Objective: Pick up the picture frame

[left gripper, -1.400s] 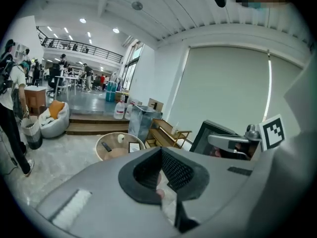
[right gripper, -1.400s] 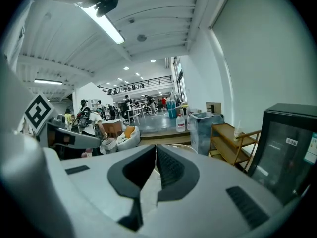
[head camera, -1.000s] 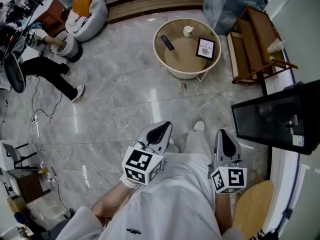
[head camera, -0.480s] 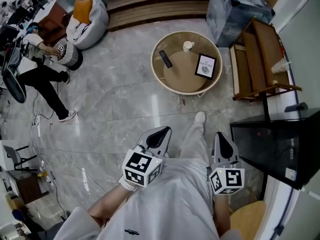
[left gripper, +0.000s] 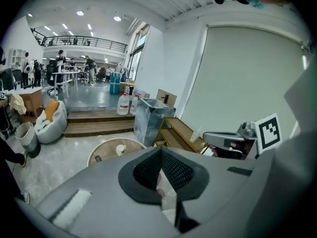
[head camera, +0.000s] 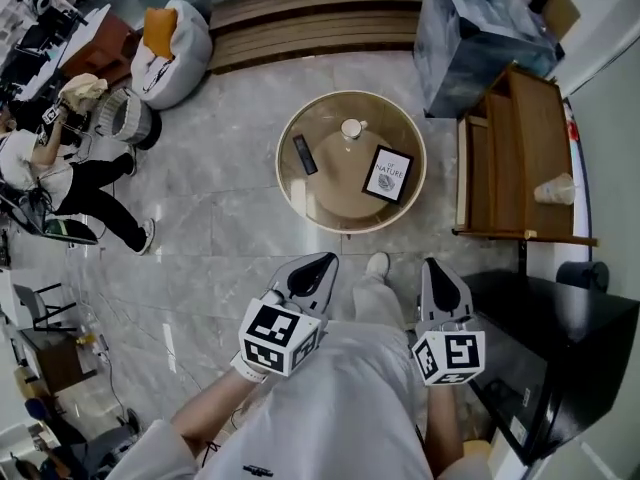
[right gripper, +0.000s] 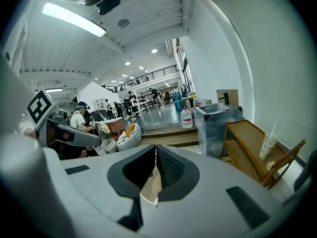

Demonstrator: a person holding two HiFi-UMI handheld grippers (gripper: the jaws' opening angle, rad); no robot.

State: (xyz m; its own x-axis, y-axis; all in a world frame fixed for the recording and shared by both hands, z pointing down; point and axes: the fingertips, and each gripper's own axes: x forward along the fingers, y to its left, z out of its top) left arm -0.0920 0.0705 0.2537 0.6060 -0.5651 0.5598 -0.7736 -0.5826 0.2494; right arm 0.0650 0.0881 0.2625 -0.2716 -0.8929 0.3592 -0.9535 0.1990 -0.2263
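Observation:
The picture frame [head camera: 388, 175], black-edged with a white print, lies on the right side of a round beige table [head camera: 300, 203] in the head view. A white mug [head camera: 351, 128] and a dark remote [head camera: 304, 155] share the tabletop. My left gripper [head camera: 324, 261] is held in front of my body, shut and empty, short of the table's near rim. My right gripper [head camera: 432, 265] is level with it, also shut and empty. The left gripper view shows its jaws [left gripper: 161, 152] closed, with the table [left gripper: 99, 152] and mug [left gripper: 120, 149] beyond; the frame is hidden there. The right gripper [right gripper: 156, 151] points the same way.
A wooden rack [head camera: 510, 158] stands right of the table, a grey box [head camera: 470, 28] behind it. A black cabinet [head camera: 560, 358] sits at the near right. Wooden steps [head camera: 310, 23] and a beanbag [head camera: 170, 38] lie beyond. A seated person [head camera: 60, 178] is at far left.
The table and picture frame have come nearer and lower in the head view as I walk toward them. Both grippers stay shut and keep their place in front of my body.

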